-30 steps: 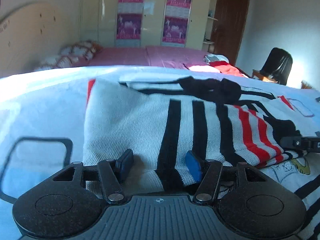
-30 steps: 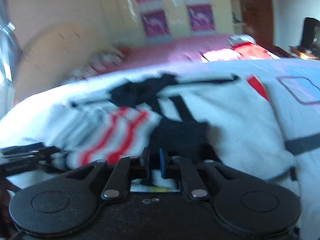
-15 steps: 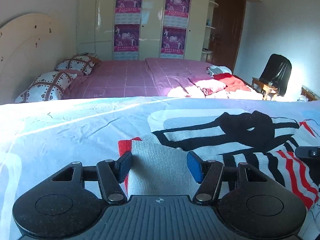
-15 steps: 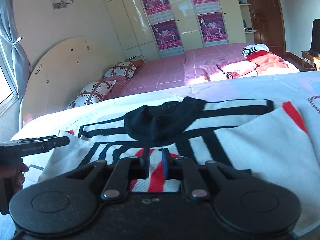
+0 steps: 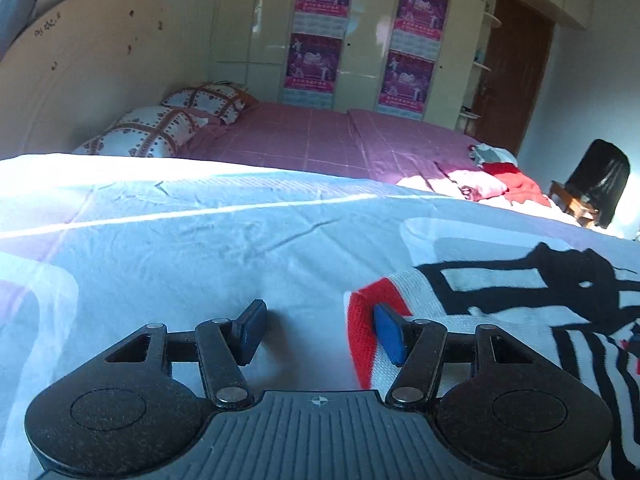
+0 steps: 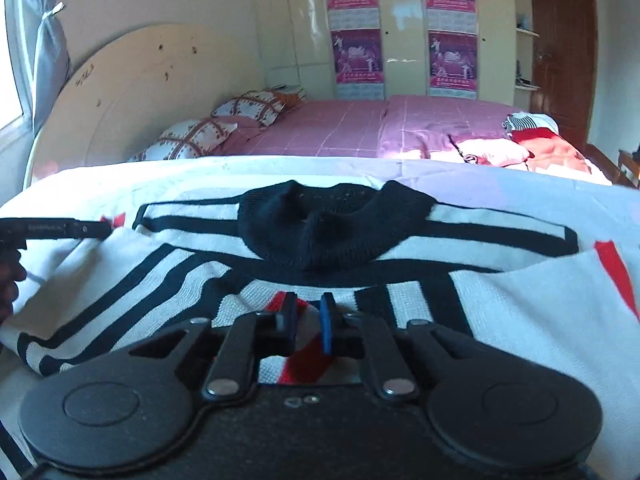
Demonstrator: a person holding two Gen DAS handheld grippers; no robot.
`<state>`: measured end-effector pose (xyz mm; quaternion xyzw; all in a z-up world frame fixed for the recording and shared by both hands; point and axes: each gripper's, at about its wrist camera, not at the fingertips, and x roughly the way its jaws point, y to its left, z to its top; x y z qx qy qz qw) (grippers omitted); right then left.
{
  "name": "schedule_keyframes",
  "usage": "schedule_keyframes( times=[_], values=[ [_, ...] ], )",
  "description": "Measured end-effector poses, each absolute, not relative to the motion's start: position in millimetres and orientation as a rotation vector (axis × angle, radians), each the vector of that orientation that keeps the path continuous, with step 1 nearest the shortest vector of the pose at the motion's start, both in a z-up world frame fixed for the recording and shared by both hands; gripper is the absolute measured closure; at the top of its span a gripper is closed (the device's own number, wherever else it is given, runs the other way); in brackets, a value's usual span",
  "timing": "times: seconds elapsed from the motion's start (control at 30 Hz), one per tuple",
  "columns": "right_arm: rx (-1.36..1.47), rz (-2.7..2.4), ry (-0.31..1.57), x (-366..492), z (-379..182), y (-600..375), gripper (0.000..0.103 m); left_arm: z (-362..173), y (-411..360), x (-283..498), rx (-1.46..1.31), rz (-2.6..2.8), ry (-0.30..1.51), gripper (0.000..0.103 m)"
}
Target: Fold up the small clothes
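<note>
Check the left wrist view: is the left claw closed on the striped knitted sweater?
No, the left claw stands open over the pale bedsheet, with only its right pad overlapping the striped knitted sweater's red cuff.

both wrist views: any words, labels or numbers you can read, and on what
Purple posters on the cream wardrobe doors: print too small to read.
Dark scrawl on the round beige board: illegible.
Pale lettering on the left gripper: blurred.
Nothing is legible.

1. Near bed [image 5: 200, 248], covered by a pale blue-and-white printed sheet, lightly creased.
2. Striped knit sweater [image 6: 512, 312], white with black and red bands, spread flat on the sheet; black collar [image 6: 336, 224] toward the far edge.
3. Red cuff [image 5: 364, 320] lying on the sheet.
</note>
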<state>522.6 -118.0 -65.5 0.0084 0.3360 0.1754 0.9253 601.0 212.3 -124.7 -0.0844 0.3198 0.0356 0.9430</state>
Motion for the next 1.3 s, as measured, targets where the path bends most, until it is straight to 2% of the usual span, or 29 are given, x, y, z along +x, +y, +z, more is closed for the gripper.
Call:
schedule_keyframes(
  times=[0.17,0.27,0.33,0.43,0.53,0.87,0.93,0.97,1.3],
  values=[
    [0.055,0.371,0.698,523.6,-64.0,-126.3,0.093,-122.1,216.5,604.0,-0.188,0.098,0.657,0.043],
    [0.080,0.348,0.666,515.0,-52.0,-132.9,0.087,-100.6,210.3,576.4,-0.200,0.047,0.540,0.043],
    [0.096,0.339,0.644,511.6,-48.0,-133.4,0.087,-91.4,189.0,564.3,-0.163,-0.089,0.488,0.043],
    [0.099,0.379,0.645,514.9,-48.4,-120.1,0.088,-95.3,150.4,575.2,-0.054,-0.226,0.541,0.043],
    [0.042,0.384,0.702,520.2,-59.5,-104.2,0.091,-120.0,143.9,593.8,-0.005,-0.163,0.652,0.041],
    [0.048,0.299,0.700,522.1,-61.8,-118.3,0.092,-117.1,146.2,577.8,-0.008,-0.129,0.624,0.039],
    [0.061,0.292,0.698,518.4,-56.2,-118.8,0.086,-112.7,147.9,574.3,-0.026,-0.118,0.622,0.039],
    [0.065,0.284,0.680,513.9,-52.0,-119.8,0.079,-109.4,148.6,569.6,-0.033,-0.110,0.614,0.039],
    [0.016,0.261,0.703,513.0,-58.6,-114.9,0.085,-107.6,142.5,555.8,0.001,-0.074,0.636,0.039]
  ],
)
